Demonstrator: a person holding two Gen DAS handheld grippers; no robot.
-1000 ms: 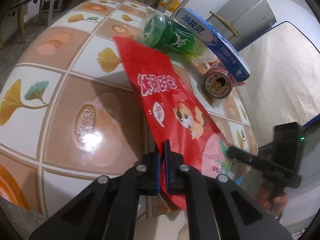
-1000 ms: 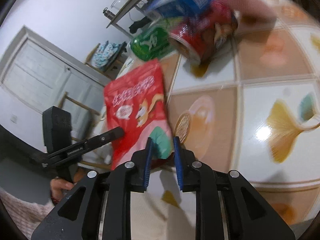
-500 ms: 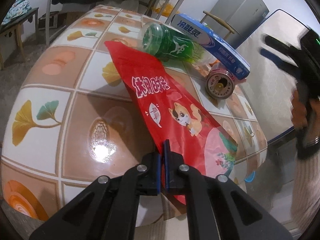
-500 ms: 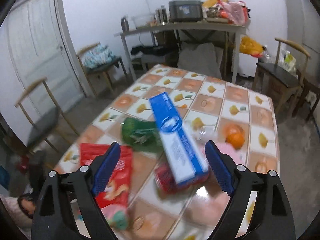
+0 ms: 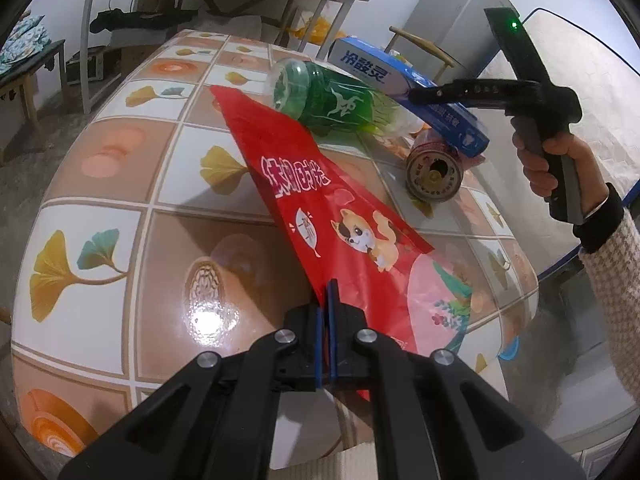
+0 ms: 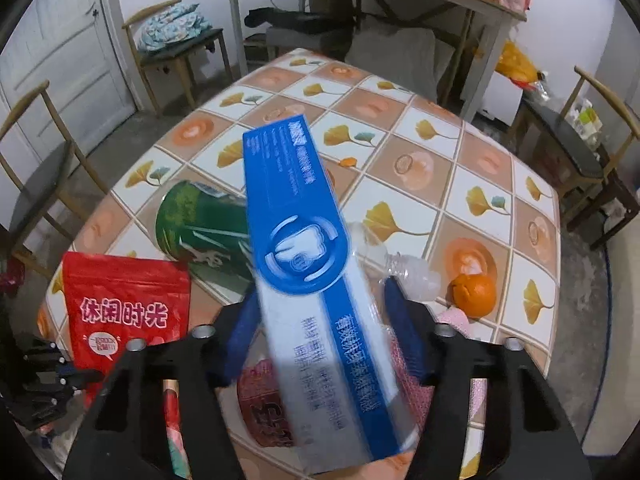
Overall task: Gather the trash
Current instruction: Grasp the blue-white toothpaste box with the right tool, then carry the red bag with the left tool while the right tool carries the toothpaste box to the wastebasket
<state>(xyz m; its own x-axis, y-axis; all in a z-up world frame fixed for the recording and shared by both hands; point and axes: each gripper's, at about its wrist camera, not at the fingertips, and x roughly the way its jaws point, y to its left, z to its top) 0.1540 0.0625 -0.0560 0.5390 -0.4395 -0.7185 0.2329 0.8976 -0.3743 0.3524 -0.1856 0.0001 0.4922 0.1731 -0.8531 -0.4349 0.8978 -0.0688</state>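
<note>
The left tongs (image 5: 325, 300) are pointing steeply downward, their blue-edged pads pressed together and pinching the near edge of a red snack bag (image 5: 344, 220). At about two o'clock in the left wrist view, the person's right hand (image 5: 556, 164) is wrapping the grey handle of the right tongs (image 6: 320, 308), with a checked sleeve (image 5: 616, 280) trailing toward four o'clock. The right tongs have just been closing, and a blue toothpaste box (image 6: 304, 248) is lying between their pads, which stand partly apart.
</note>
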